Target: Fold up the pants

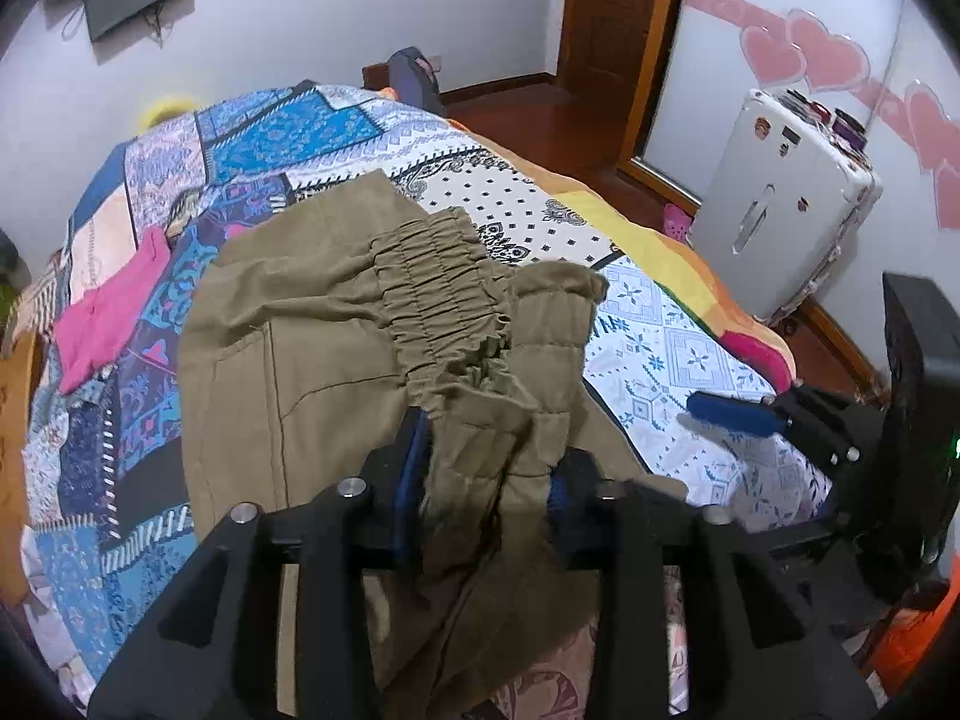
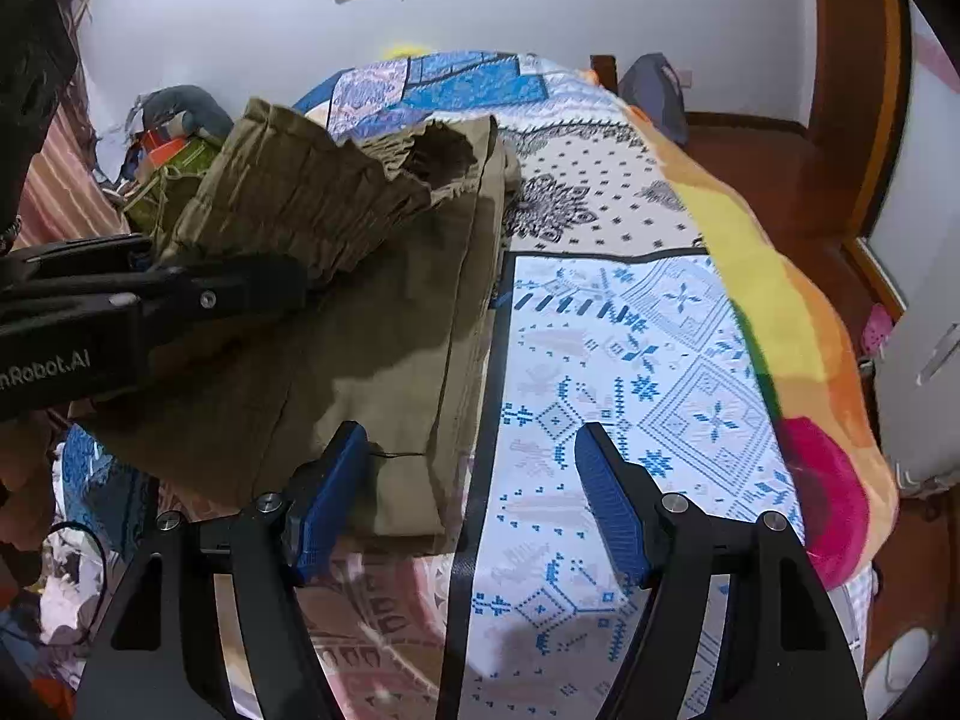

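Note:
Olive-khaki pants lie on the bed, partly folded. My left gripper is shut on the bunched elastic waistband and holds that end lifted above the rest of the cloth. In the right wrist view the left gripper comes in from the left with the raised waistband over the flat folded legs. My right gripper is open and empty, its blue pads just above the near right edge of the pants; it also shows at the right of the left wrist view.
A patchwork bedspread covers the bed. A pink garment lies at the left. A white suitcase stands on the floor at the right of the bed. Clutter sits beyond the bed's left side.

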Demonstrator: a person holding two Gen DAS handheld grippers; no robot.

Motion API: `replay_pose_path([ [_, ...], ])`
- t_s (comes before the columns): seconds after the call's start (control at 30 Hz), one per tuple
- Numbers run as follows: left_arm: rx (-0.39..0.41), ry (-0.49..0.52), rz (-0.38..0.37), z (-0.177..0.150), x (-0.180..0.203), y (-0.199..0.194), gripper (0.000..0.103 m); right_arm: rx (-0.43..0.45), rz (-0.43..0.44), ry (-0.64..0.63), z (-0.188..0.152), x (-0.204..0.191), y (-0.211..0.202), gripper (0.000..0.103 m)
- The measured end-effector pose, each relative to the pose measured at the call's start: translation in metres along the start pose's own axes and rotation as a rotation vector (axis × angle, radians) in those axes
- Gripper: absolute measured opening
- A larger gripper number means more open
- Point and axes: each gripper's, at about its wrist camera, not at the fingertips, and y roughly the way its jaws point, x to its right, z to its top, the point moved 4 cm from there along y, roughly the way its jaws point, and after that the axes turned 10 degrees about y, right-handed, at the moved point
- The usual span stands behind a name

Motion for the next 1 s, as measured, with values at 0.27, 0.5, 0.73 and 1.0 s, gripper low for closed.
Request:
replay_pose_path([
  [0.27, 0.157, -0.018, 0.015, 0.006, -0.021, -0.061, 0.063, 0.121, -0.089, -0.026, 0.012, 0.011, -0.030, 0.068],
  [0.5, 0.021, -0.037, 0.067, -0.025, -0.058, -0.033, 0.066, 0.175, -0.010, -0.010, 0.033, -0.006, -0.047, 0.068],
  [0.73, -0.034, -0.060, 0.063, -0.062, -0.067, -0.017, 0.070, 0.205, 0.128, -0.046, 0.043, -0.050, -0.037, 0.069],
  [1.0, -0.001, -0.045, 0.108, -0.058, -0.094, -0.039, 0.072, 0.059, 0.146, 0.029, 0.017, -0.037, 0.012, 0.069],
])
